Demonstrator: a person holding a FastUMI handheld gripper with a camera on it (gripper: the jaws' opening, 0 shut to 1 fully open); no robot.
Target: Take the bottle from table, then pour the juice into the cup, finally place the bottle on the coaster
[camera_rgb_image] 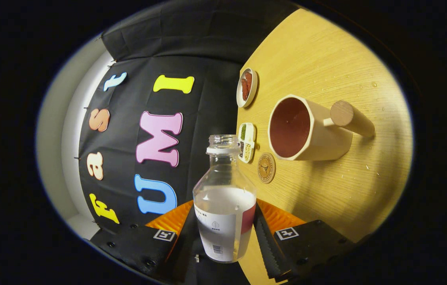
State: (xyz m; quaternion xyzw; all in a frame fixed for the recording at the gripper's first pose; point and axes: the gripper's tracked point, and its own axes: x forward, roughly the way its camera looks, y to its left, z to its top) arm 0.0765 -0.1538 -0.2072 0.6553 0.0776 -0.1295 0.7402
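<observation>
- Gripper (223, 237): its two fingers clamp the clear plastic bottle (224, 206), cap off and about half full of clear liquid, by its labelled lower body.
- View is rolled; the light wooden table (326, 59) stands on edge at 3 o'clock.
- Cream cup with a red interior and wooden handle (306, 128) lies at 2 o'clock of the bottle mouth, well apart.
- Round brown coaster (266, 168) sits just beside the cup.
- Risk: tilting further before reaching the cup likely spills liquid onto the table; the low grip may let the bottle pivot.
</observation>
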